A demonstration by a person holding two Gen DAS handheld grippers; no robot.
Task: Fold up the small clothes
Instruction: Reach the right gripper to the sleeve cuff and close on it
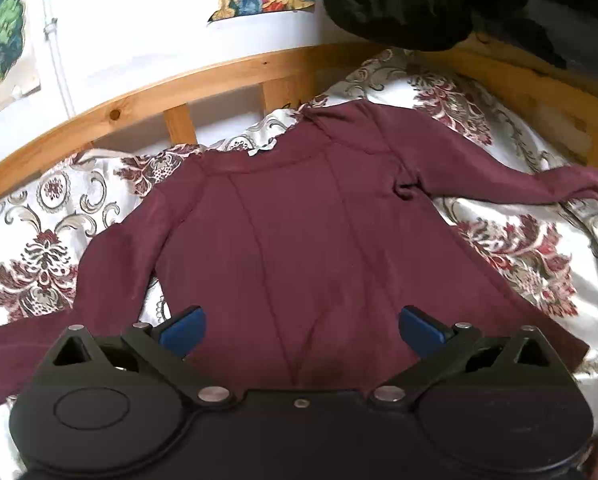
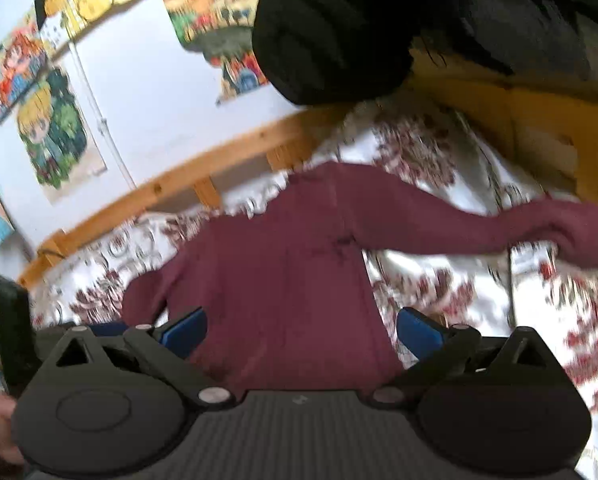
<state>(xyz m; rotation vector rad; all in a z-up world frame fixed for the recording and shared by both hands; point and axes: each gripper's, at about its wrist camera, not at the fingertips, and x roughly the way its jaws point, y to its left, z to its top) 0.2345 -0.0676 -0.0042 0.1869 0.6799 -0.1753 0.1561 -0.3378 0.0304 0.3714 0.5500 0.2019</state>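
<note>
Where blur allows, maroon top (image 2: 291, 264), hem hidden.

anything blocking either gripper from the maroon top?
Nothing visible. The maroon top lies spread flat on the floral bedspread, bare on top. The left gripper and right gripper are both open right over its lower part, holding nothing.

Maroon top (image 1: 299, 232) flat on bedspread (image 1: 519, 252); left gripper (image 1: 302, 330) fingers (image 1: 183, 330) apart.

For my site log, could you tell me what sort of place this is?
Most likely a bedroom: a maroon top lies on a floral bedspread, with a wooden bed rail and cartoon posters behind.
</note>
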